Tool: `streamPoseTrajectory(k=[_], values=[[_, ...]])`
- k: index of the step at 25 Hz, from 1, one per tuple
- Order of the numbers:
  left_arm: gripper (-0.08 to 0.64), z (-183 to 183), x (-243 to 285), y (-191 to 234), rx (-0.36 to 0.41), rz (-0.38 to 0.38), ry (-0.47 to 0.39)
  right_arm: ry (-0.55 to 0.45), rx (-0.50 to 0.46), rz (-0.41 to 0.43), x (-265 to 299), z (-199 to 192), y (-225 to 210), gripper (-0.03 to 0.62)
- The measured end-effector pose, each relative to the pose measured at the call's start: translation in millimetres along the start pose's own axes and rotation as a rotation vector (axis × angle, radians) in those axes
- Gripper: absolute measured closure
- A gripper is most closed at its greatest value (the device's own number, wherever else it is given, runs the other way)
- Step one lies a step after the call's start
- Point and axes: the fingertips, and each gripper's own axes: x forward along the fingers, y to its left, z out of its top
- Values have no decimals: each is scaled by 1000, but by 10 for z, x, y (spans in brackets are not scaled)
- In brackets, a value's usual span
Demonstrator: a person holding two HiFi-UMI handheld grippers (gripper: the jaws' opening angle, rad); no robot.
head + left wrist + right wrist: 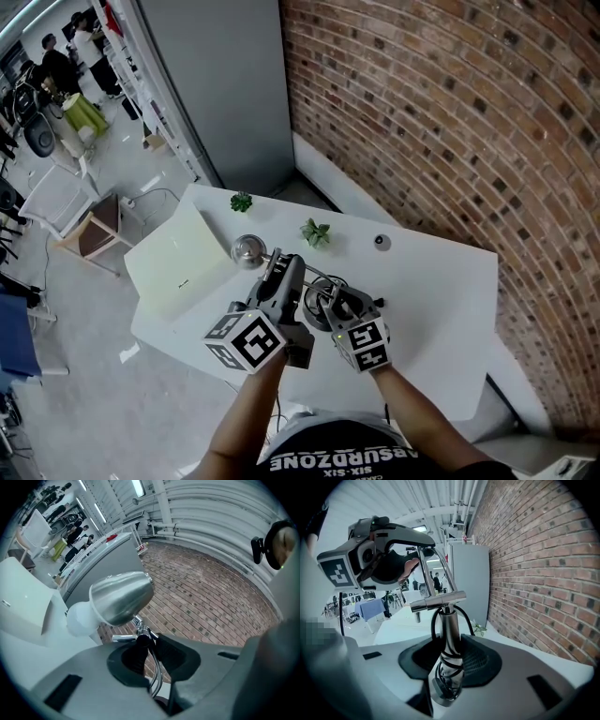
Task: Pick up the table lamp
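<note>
A person stands over a white table (441,281) beside a brick wall, with a gripper in each hand, and both grippers are clamped on the table lamp (247,250). The left gripper (149,645) points level. Its jaws are closed on the lamp's thin chrome arm, at the joint just below the shade (123,597), which juts out past the fingertips toward the table's left side. The right gripper (450,654) tilts downward. Its jaws are closed on the upright chrome post (449,620), and a black cord (435,623) loops round the post between the pads. The lamp's base is hidden under the grippers, so it is unclear whether it has left the table. To lift well, both hands should probably rise together at the same pace and spacing so the jointed arm does not fold. The post should stay upright. The polished metal looks slick, so the slender arm may slip or swivel, and the cord could snag.
</note>
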Motion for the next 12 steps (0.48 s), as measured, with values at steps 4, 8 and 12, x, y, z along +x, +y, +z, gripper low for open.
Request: streamPoseTrajectory(k=[4, 8, 12], values=[[505, -7, -8, -1, -8, 11, 30, 20, -11, 0, -3, -7, 3, 471], [506, 1, -15, 1, -9, 20, 53, 38, -15, 2, -5, 9, 11, 471], [506, 6, -47, 4, -9, 25, 58, 50, -16, 12, -12, 27, 43, 471]])
